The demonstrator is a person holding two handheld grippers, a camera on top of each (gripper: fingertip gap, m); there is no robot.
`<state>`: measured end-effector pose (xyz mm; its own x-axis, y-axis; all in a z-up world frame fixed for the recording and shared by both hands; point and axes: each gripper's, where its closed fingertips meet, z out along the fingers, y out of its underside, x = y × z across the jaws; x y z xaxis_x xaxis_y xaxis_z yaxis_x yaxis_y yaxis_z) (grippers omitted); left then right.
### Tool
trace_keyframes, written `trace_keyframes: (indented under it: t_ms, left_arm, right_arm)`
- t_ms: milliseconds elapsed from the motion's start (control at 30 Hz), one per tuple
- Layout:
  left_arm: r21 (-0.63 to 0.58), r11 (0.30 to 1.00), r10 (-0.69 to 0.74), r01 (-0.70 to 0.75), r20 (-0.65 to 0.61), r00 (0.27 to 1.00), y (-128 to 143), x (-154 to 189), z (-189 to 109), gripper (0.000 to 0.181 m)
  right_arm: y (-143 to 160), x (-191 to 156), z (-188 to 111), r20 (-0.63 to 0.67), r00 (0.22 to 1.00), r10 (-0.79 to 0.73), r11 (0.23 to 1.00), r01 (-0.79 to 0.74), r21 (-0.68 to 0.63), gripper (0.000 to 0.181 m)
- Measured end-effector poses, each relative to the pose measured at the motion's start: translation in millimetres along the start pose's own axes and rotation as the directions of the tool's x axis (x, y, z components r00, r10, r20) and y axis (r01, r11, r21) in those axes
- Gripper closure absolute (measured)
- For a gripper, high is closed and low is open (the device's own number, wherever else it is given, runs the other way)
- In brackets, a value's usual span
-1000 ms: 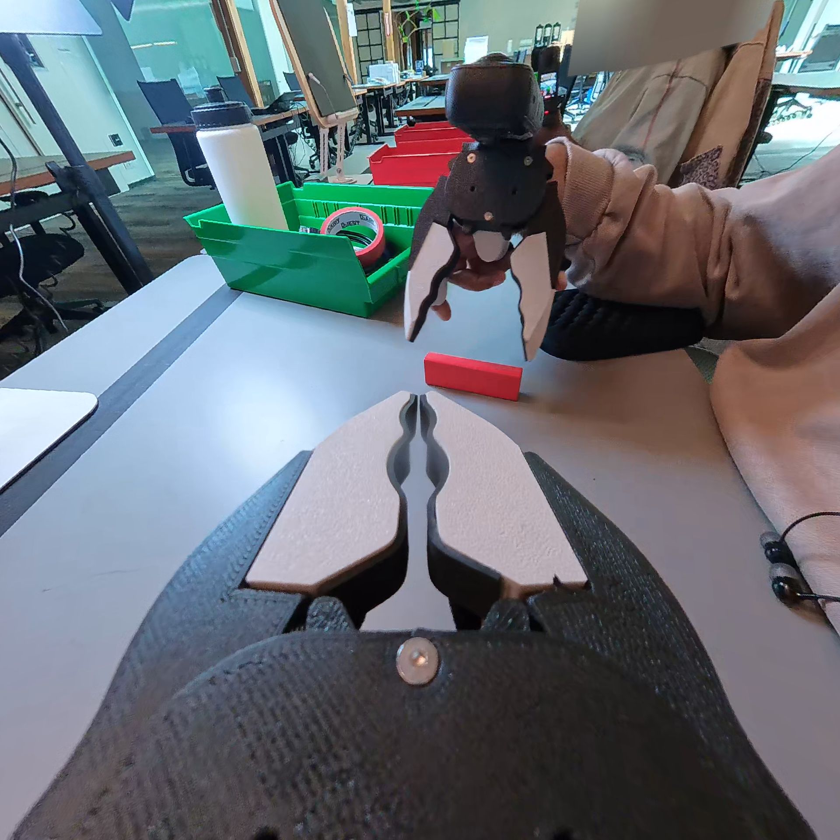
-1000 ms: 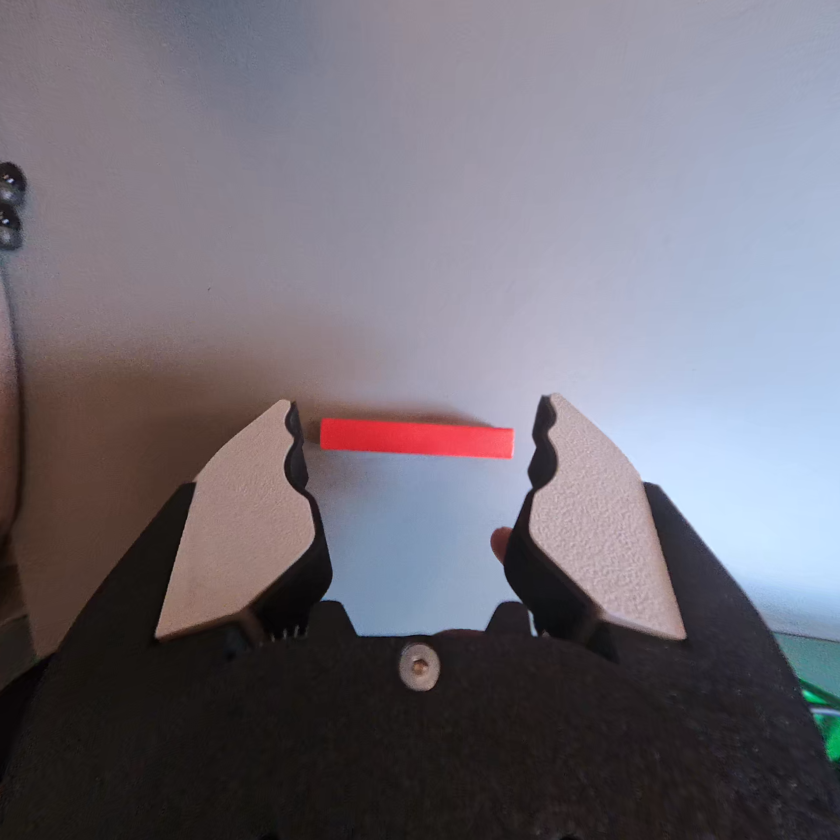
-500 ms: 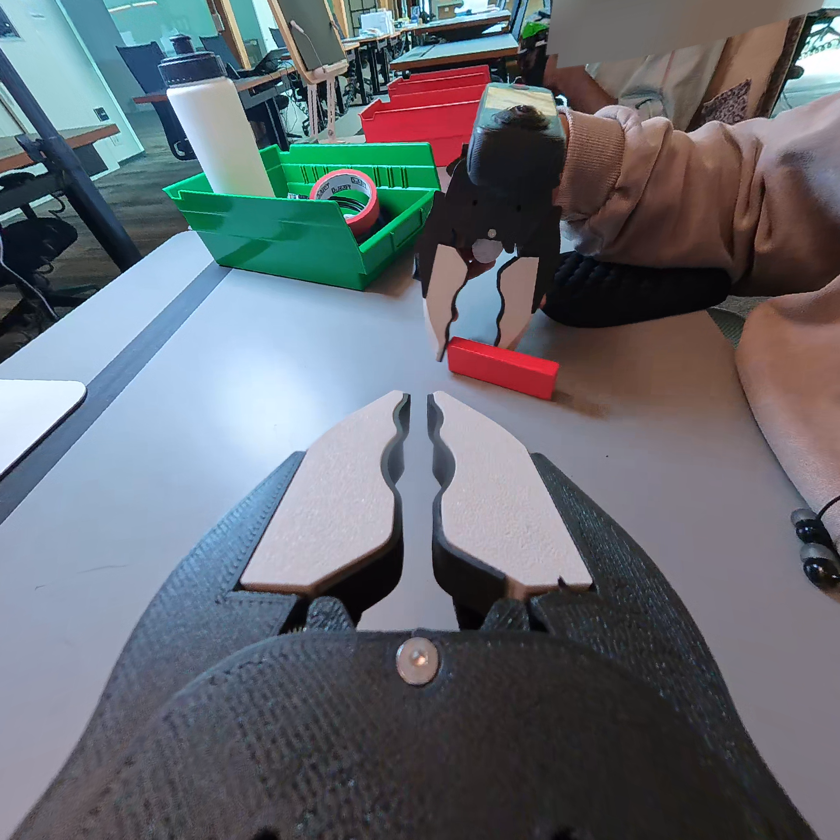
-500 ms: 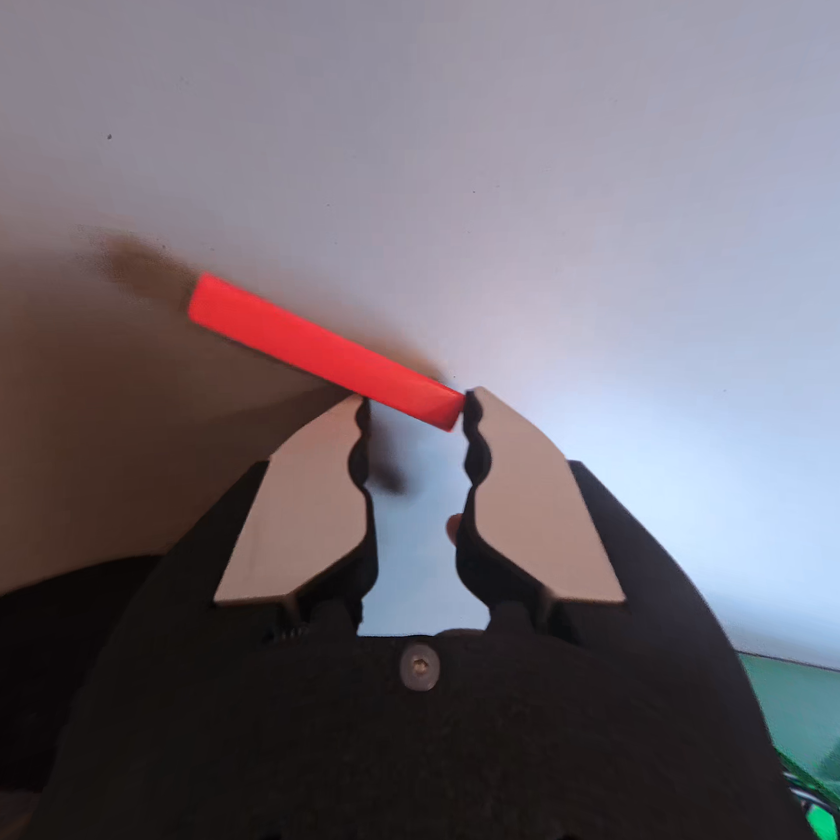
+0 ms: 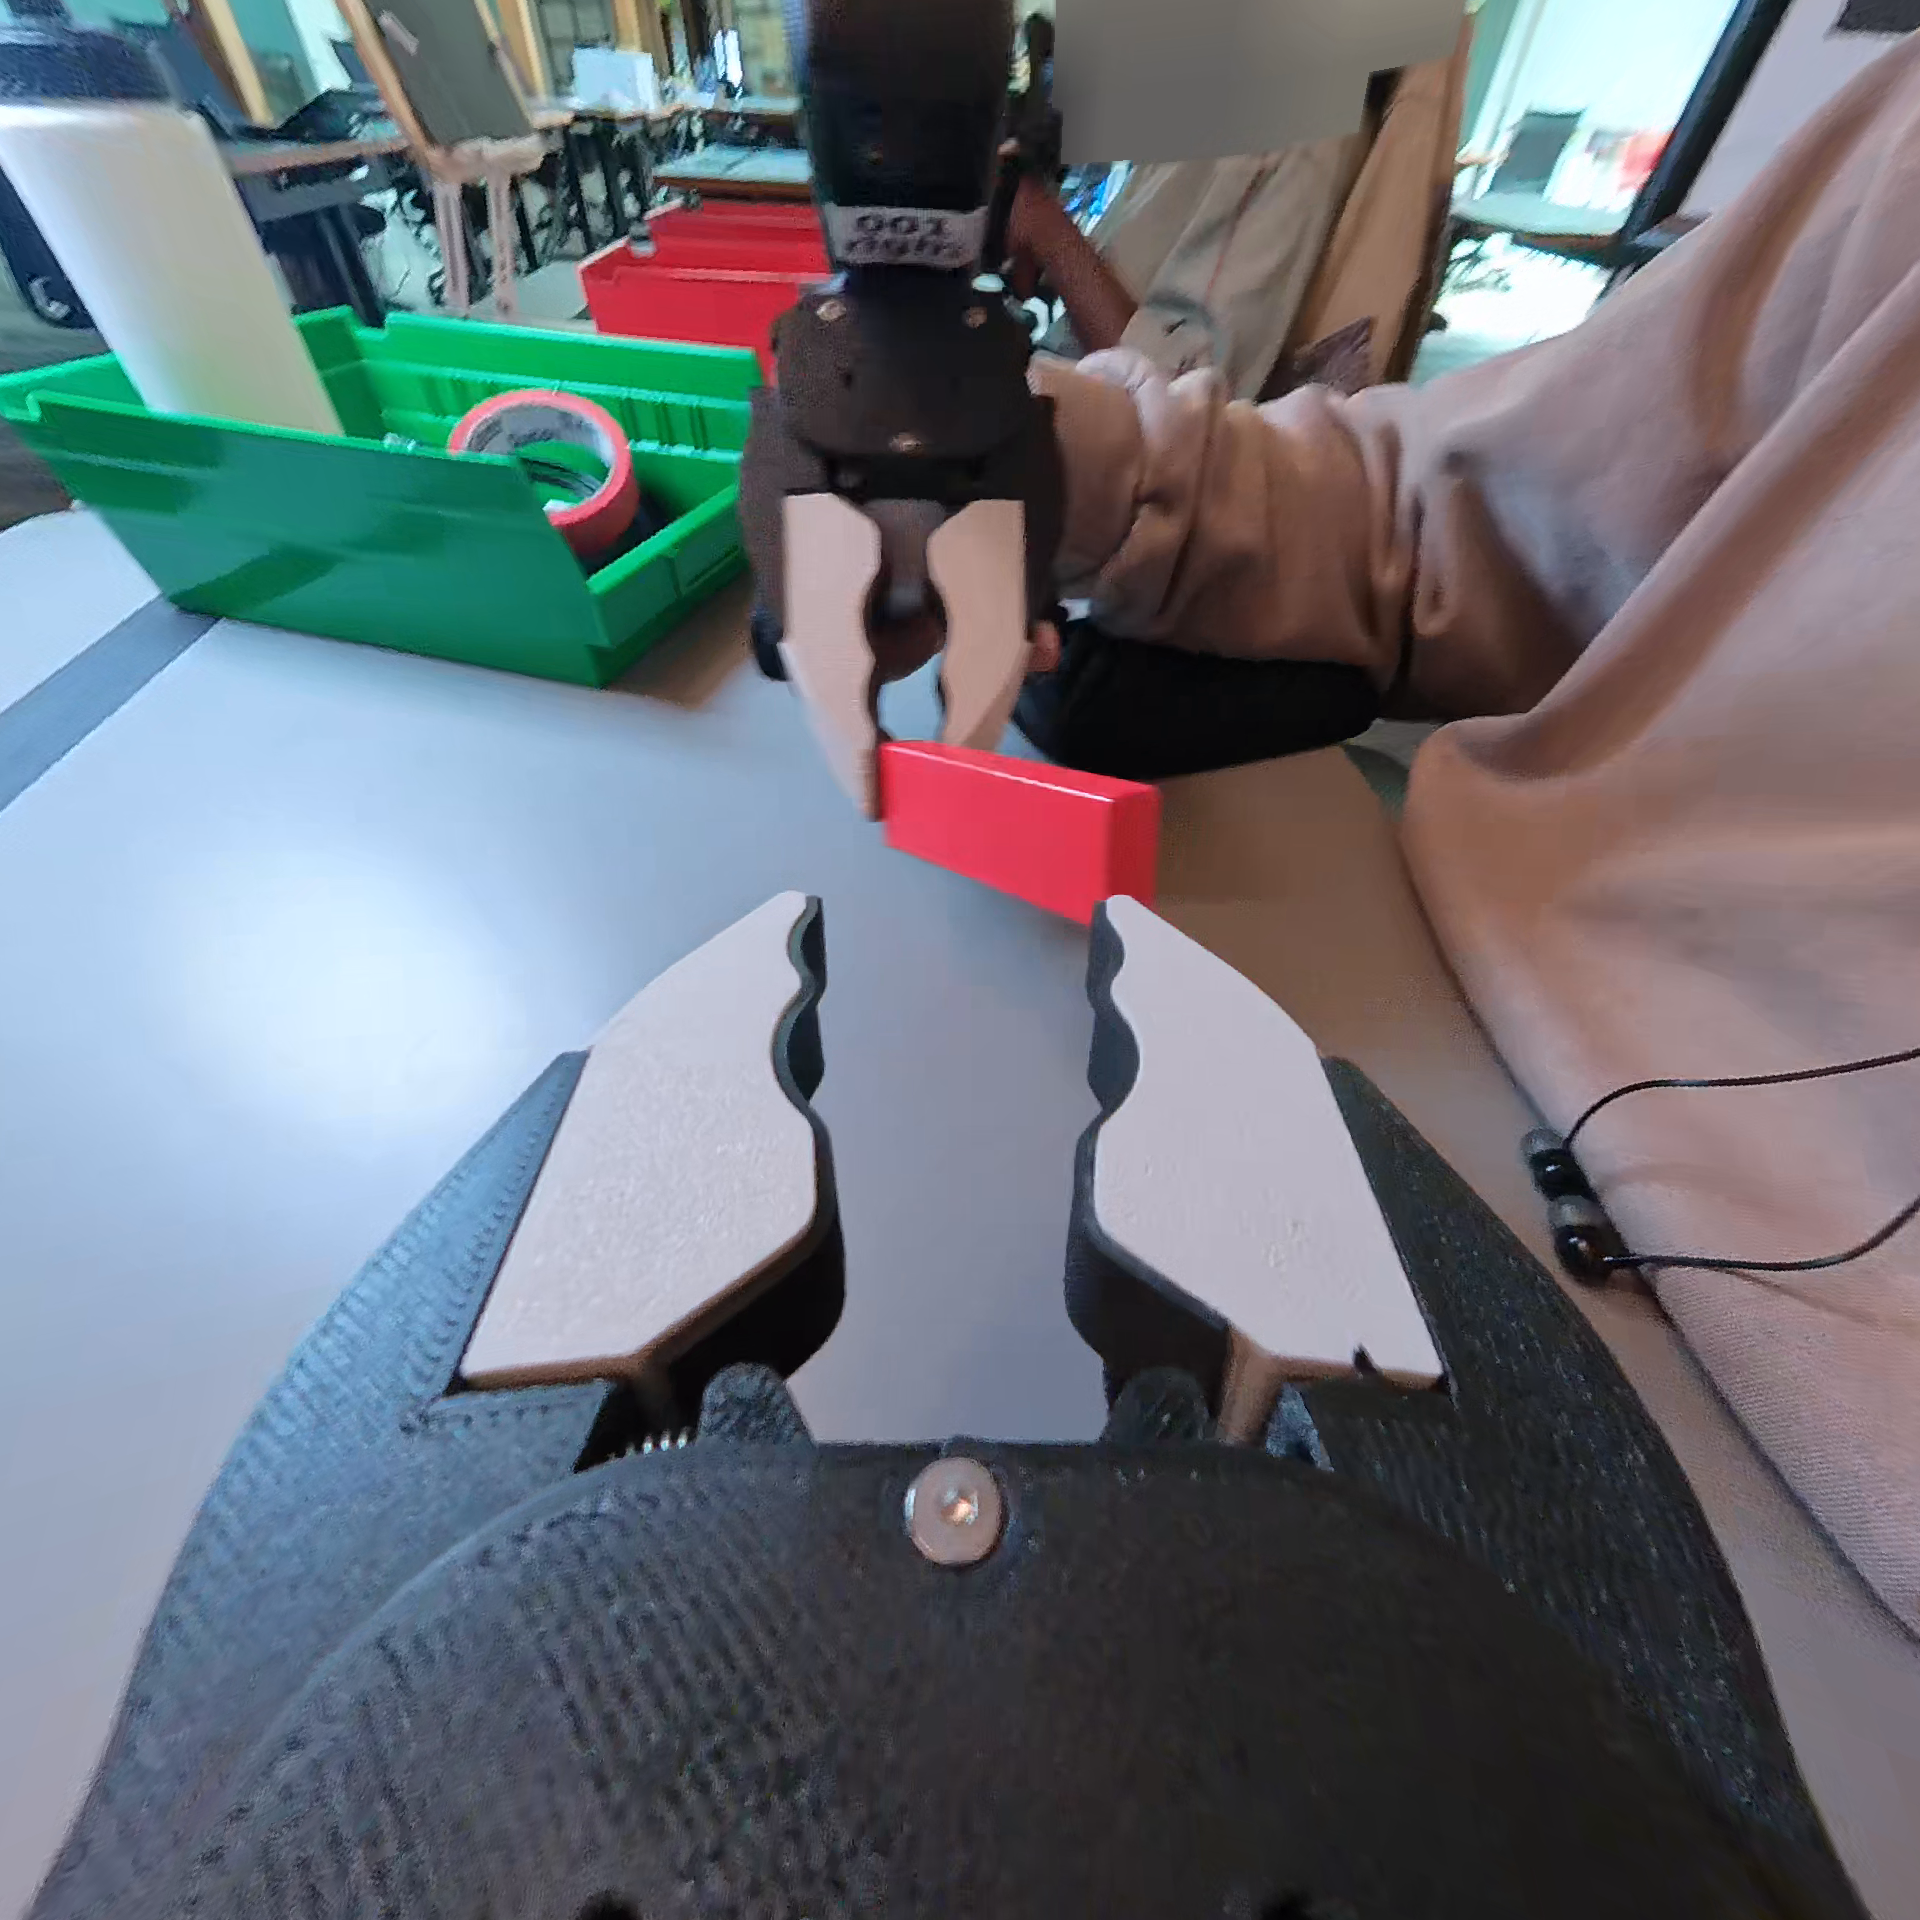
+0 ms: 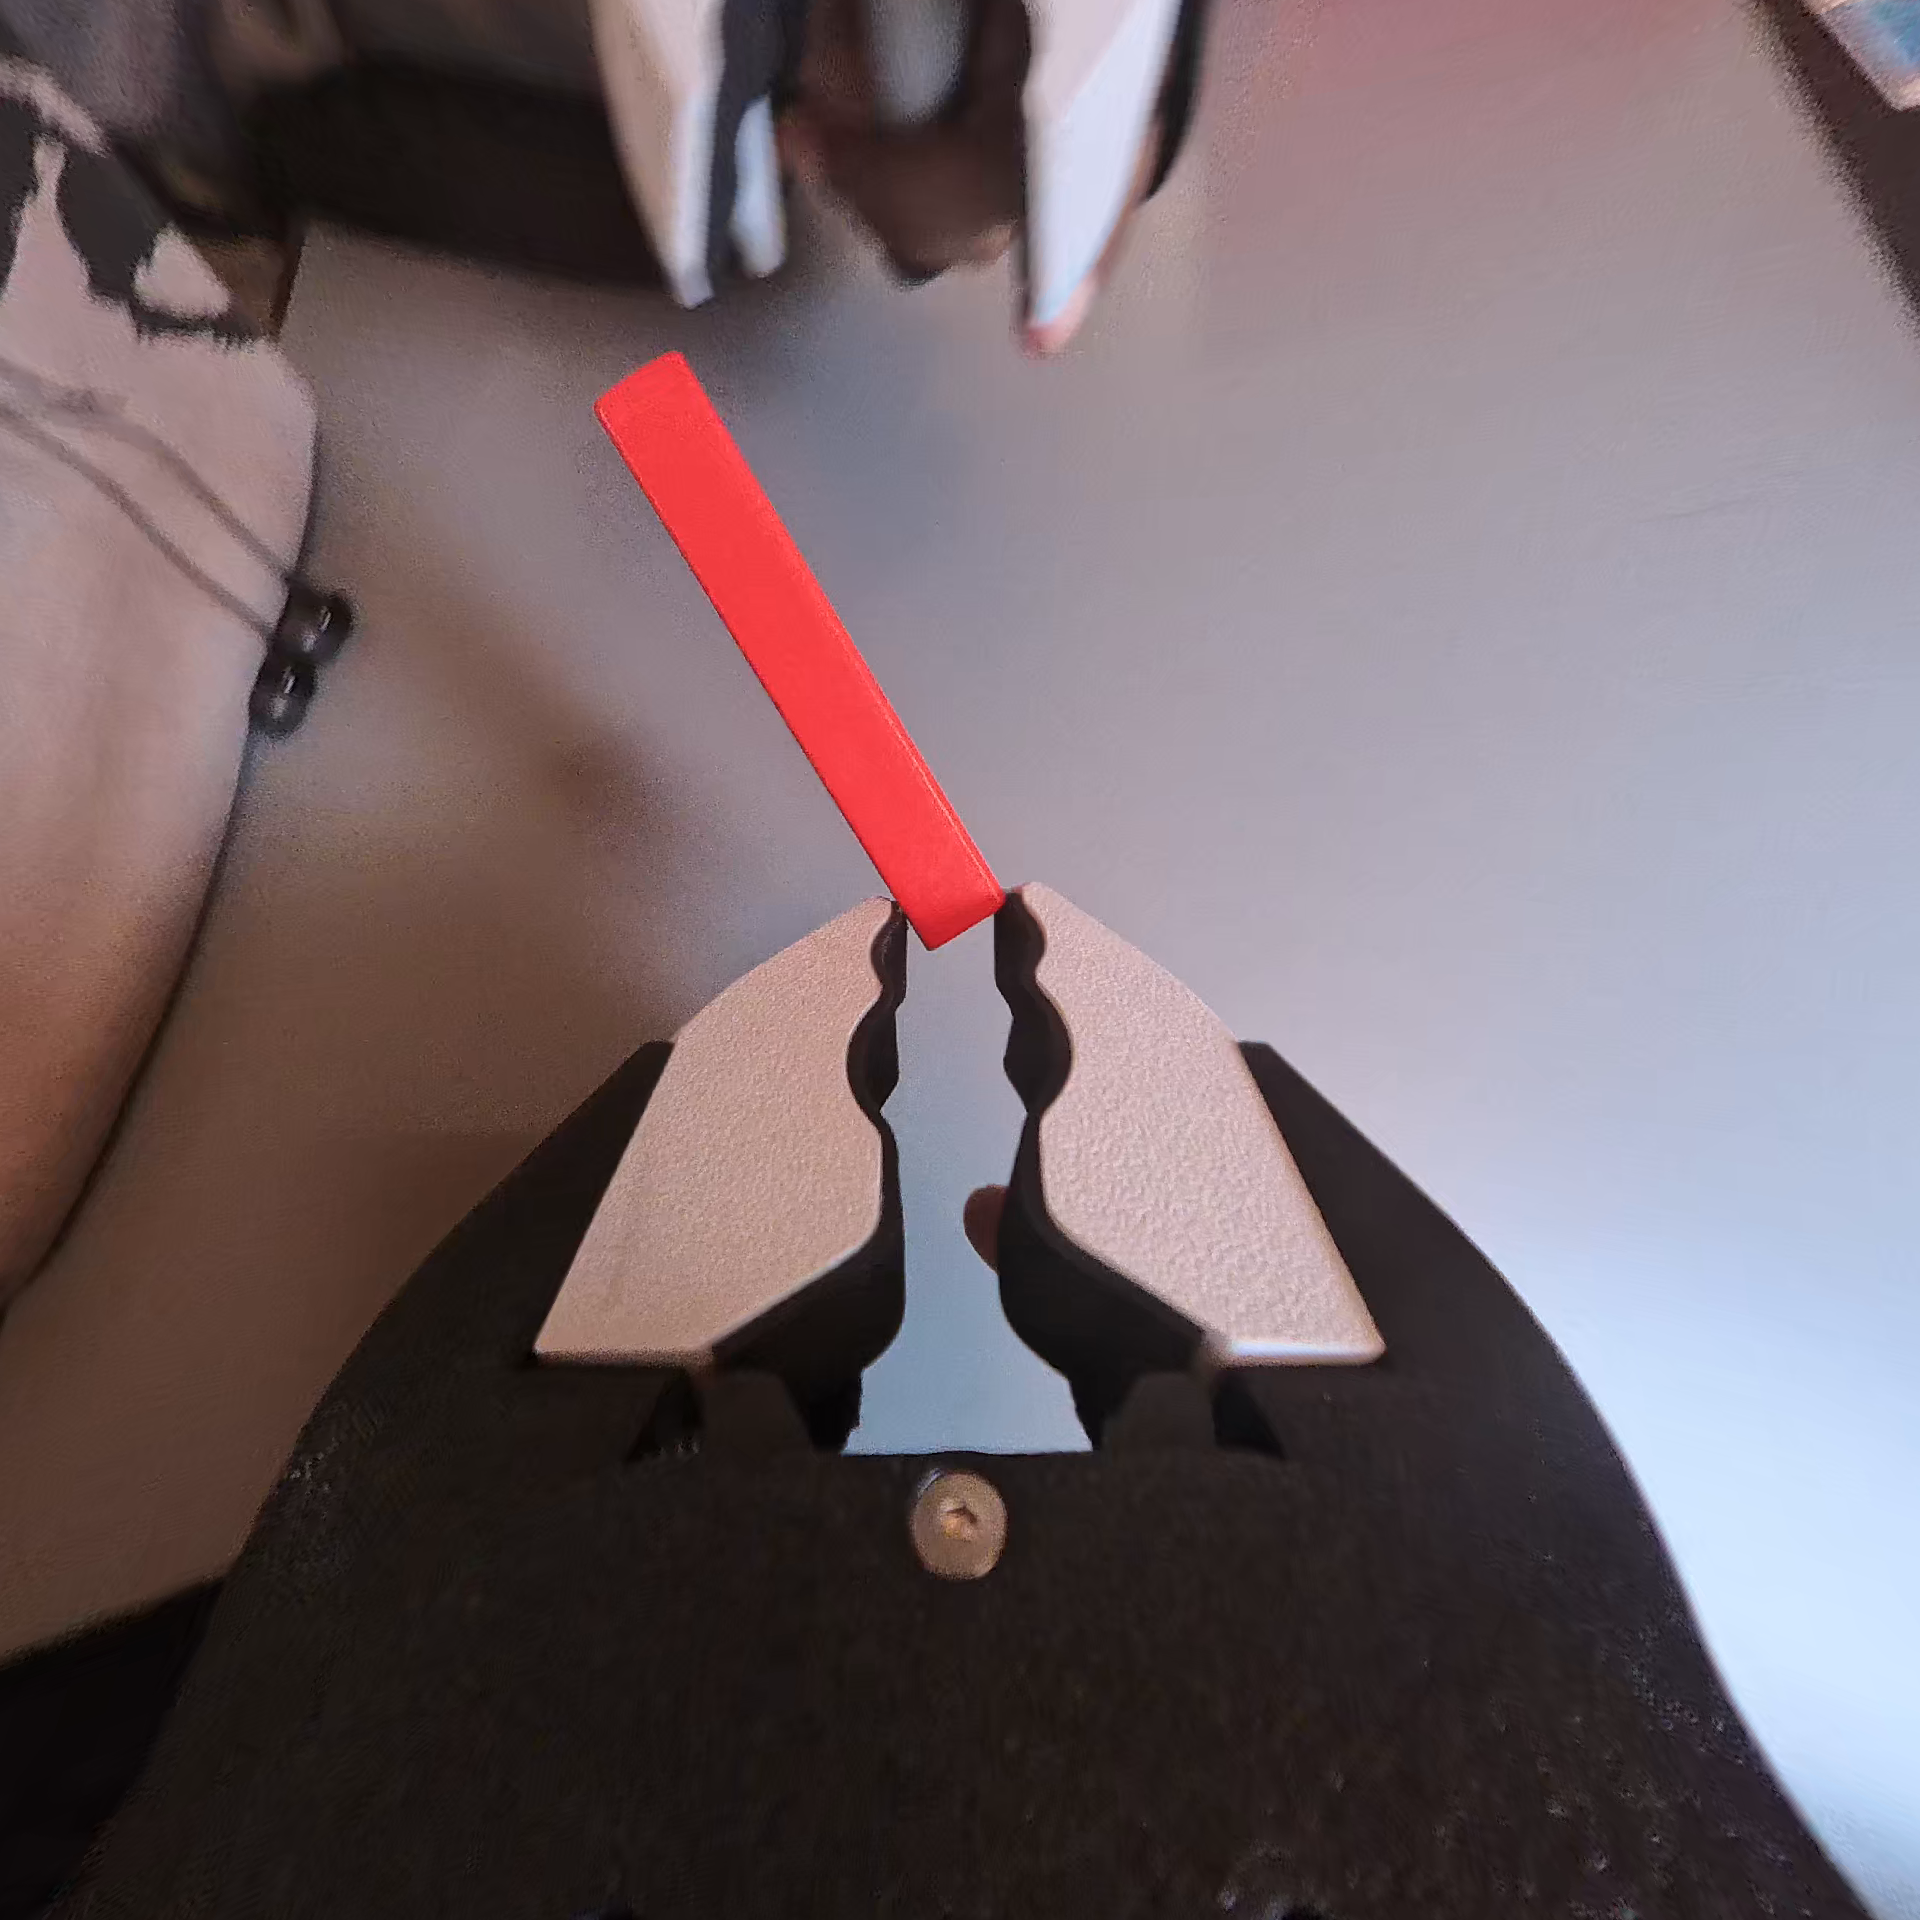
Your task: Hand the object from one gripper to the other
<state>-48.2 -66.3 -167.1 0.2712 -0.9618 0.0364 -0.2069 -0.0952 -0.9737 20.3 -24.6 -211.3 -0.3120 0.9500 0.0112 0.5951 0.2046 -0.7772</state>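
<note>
At the far left of the left wrist view a white bottle (image 5: 156, 270) with a smooth cylindrical wall is seen standing in a green plastic bin (image 5: 343, 540), whose ribbed rim runs along the back edge of the grey counter (image 5: 312, 935). A roll of red tape (image 5: 566, 462) is leaned inside the bin's right end, and a red bin (image 5: 707, 281) is set behind it. A wide stretch of smooth counter is left bare between the green bin and the left gripper (image 5: 956, 935), which is held low with its jaws parted, nothing between their pale, wavy-edged pads.

Just ahead of it, the red block (image 5: 1018, 842), a flat rectangular bar with crisp edges and a matte face, is held clear of the counter by one end. That end is pinched at the very tips of the right gripper (image 5: 904, 748), which is pointed downward from above; its body is of black, coarsely textured plastic. In the right wrist view the right gripper (image 6: 948, 920) is shown with its jaws clamped on the block's (image 6: 790, 634) near end, while the free end is angled up and to the left, toward the blurred left gripper (image 6: 883, 208) at the top.

To the right, a beige sleeve (image 5: 1403, 520) is stretched across the counter's far edge, and beige fabric with a black cord and beads (image 5: 1569, 1205) is draped over the right edge, so that room on that side is narrowed.
</note>
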Motion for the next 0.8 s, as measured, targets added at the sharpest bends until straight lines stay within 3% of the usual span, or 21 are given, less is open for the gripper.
trace_keyframes:
  t_ms: [100, 200, 300, 367, 400, 467, 500, 667, 800]
  left_arm:
    - [0.017, 0.997, 0.074, -0.075, 0.027, 0.997, -8, 6, 4, 0.126]
    - [0.058, 0.985, 0.150, -0.161, 0.149, 0.977, -21, 0, 5, 0.126]
    - [0.155, 0.973, 0.140, -0.172, 0.199, 0.970, -39, 2, 3, 0.132]
    - [0.176, 0.961, 0.180, -0.212, 0.180, 0.967, -44, 10, 1, 0.146]
    - [0.178, 0.959, 0.193, -0.221, 0.163, 0.968, -45, 14, -1, 0.163]
    - [0.149, 0.971, 0.169, -0.189, 0.138, 0.976, -43, 14, -2, 0.165]
    - [0.123, 0.977, 0.154, -0.172, 0.142, 0.978, -40, 11, -3, 0.165]
    - [-0.082, 0.992, 0.110, -0.095, 0.194, 0.975, -10, -13, -5, 0.165]
    - [-0.338, 0.941, 0.081, -0.019, 0.171, 0.982, 35, -20, -2, 0.165]
  right_arm:
    - [-30, 13, -8, -0.061, 0.994, 0.088, 0.980, -0.075, 0.185, 0.165]
    - [-71, 2, -9, 0.057, 0.982, 0.181, 0.894, -0.189, 0.406, 0.165]
    - [-99, -17, 2, 0.218, 0.946, 0.240, 0.793, -0.320, 0.518, 0.165]
    - [-105, -28, 18, 0.269, 0.931, 0.246, 0.774, -0.356, 0.524, 0.165]
    - [-105, -30, 24, 0.277, 0.927, 0.253, 0.771, -0.366, 0.522, 0.165]
    - [-98, -34, 37, 0.296, 0.919, 0.261, 0.805, -0.376, 0.458, 0.169]
    - [-90, -30, 44, 0.259, 0.925, 0.279, 0.833, -0.367, 0.415, 0.171]
    - [-78, -9, 37, 0.051, 0.974, 0.222, 0.893, -0.224, 0.390, 0.127]
    - [-69, 3, 26, -0.170, 0.983, 0.066, 0.954, -0.012, 0.300, 0.120]
